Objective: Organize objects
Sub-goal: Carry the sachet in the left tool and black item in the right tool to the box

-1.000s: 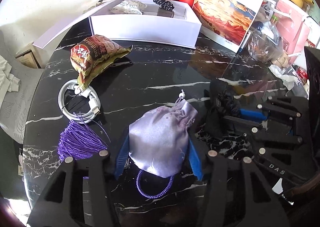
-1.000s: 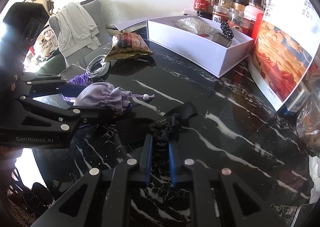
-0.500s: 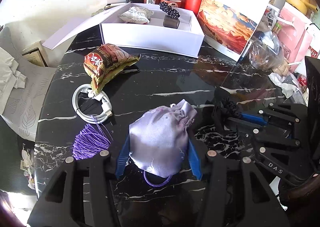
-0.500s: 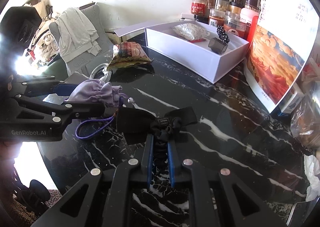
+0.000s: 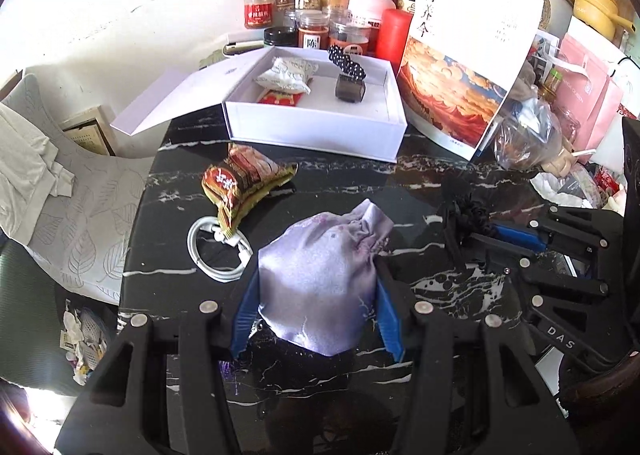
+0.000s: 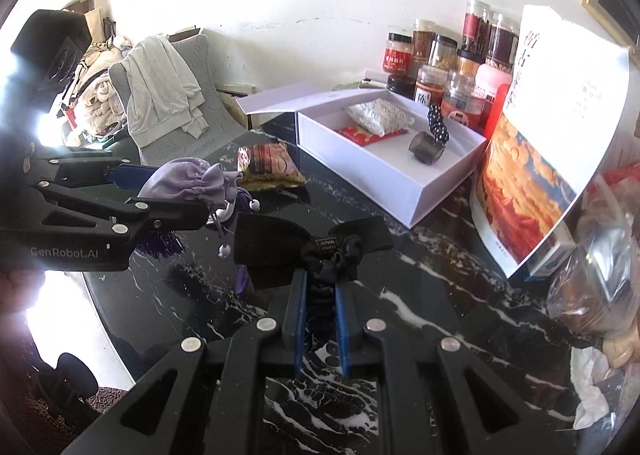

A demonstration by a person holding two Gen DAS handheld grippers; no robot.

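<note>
Here your left gripper (image 5: pixel 316 287) is clamped on the lavender satin drawstring pouch (image 5: pixel 320 275), its blue pads (image 5: pixel 245 309) pressing both sides and the gathered neck pointing forward, clear of the black marble table (image 5: pixel 360 183). Your right gripper (image 6: pixel 320 295) is closed on a black fabric bow (image 6: pixel 316 243), held off to the right of the pouch. Ahead of both grippers lies the open white box (image 5: pixel 312 123), holding a dark bead bracelet (image 5: pixel 347 63) and a small white packet (image 5: pixel 286 75). Ahead-left of the left gripper rest a snack packet (image 5: pixel 240 183) and a coiled white cable (image 5: pixel 216 251).
</note>
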